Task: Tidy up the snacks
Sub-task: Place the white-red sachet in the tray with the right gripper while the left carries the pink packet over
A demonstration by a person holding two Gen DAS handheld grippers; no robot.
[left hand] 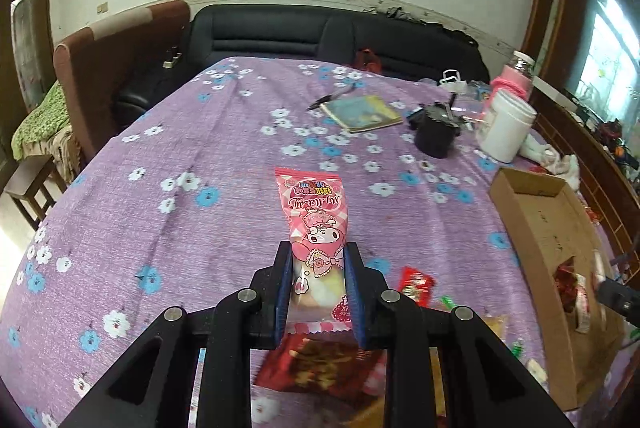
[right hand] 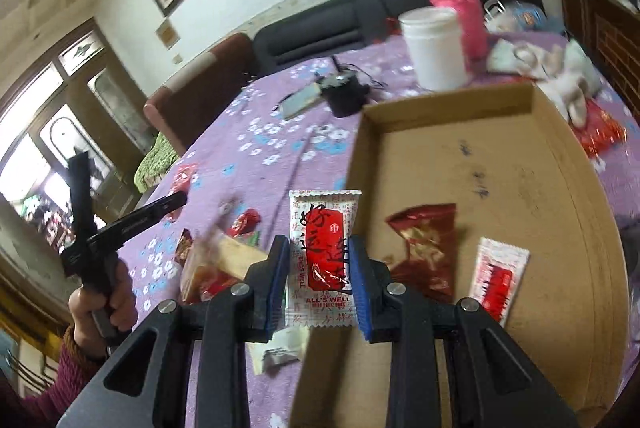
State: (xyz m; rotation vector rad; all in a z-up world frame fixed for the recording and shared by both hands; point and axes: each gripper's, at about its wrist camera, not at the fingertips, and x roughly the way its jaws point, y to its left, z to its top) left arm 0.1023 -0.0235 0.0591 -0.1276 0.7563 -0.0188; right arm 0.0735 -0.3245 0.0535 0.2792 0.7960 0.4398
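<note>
Snacks are in both claws: the left gripper (left hand: 317,260) is clamped on a pink cartoon-printed plastic snack packet (left hand: 314,228) above the purple flowered tablecloth (left hand: 200,156) — the right gripper (right hand: 320,256) is clamped on a white-and-red "ALL'S WELL" wrapper (right hand: 322,248) at the near left edge of the shallow brown cardboard box (right hand: 540,188), where a dark red foil packet (right hand: 426,248) and a second white-and-red wrapper (right hand: 498,278) lie.
</note>
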